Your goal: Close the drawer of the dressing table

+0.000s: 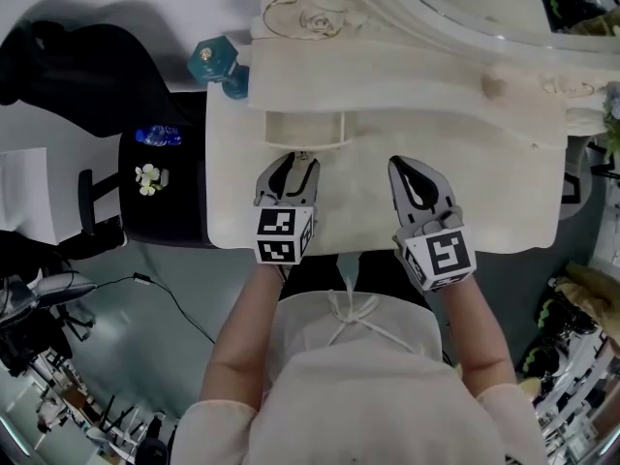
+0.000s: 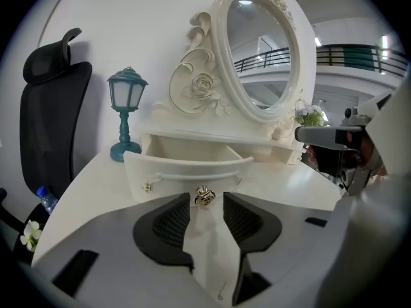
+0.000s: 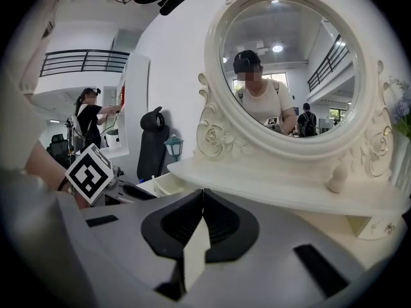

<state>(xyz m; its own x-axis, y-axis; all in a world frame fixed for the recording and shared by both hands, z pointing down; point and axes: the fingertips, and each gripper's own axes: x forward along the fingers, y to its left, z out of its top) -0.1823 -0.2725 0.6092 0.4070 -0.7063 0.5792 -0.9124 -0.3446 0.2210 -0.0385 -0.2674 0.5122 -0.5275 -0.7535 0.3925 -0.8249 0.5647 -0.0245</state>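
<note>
One open drawer [image 2: 186, 170], knob [image 2: 204, 197] between left tongs [image 2: 204, 201]

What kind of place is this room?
Probably a large lab or workshop hall, not a bedroom: the dressing table stands beside an office chair, an upper walkway railing shows behind, and a cable lies on the floor.

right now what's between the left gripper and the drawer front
Only the gold knob on the drawer front: the left gripper view shows it in the gap between the left gripper's open jaws, touched by neither.
</note>
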